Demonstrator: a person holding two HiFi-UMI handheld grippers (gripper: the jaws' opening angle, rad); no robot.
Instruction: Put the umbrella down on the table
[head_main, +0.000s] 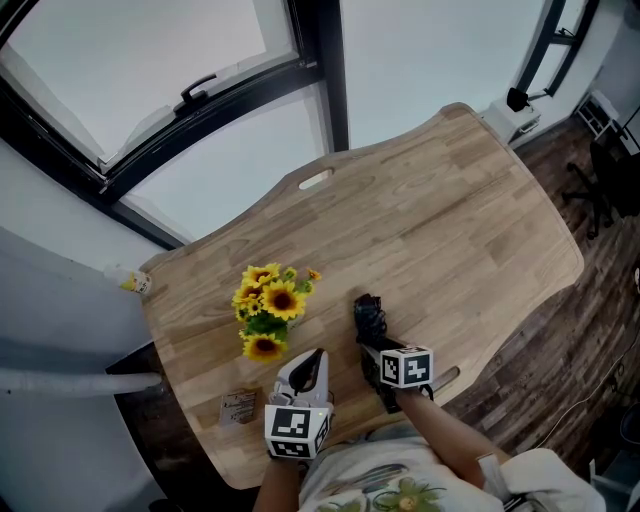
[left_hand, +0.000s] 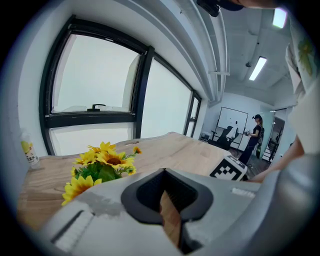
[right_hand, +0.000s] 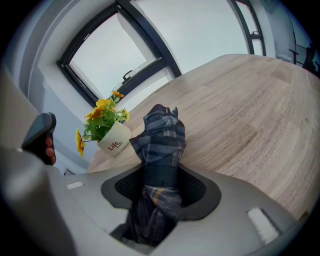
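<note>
White pot (right_hand: 116, 140): sunflowers (right_hand: 103, 113); right hand-held gripper (right_hand: 161, 189) grips umbrella (right_hand: 161, 134); left hand-held gripper (left_hand: 168, 201) ajar, empty.

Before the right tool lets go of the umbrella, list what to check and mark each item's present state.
1. Right tool gripping the folded umbrella: ok.
2. Umbrella resting on the table: cannot tell, contact is not visible.
3. Bare wood ahead of the umbrella: ok.
4. Sunflower pot apart from the umbrella, off to its left: ok.
5. Left tool empty, jaws slightly apart, away from the umbrella: ok.
</note>
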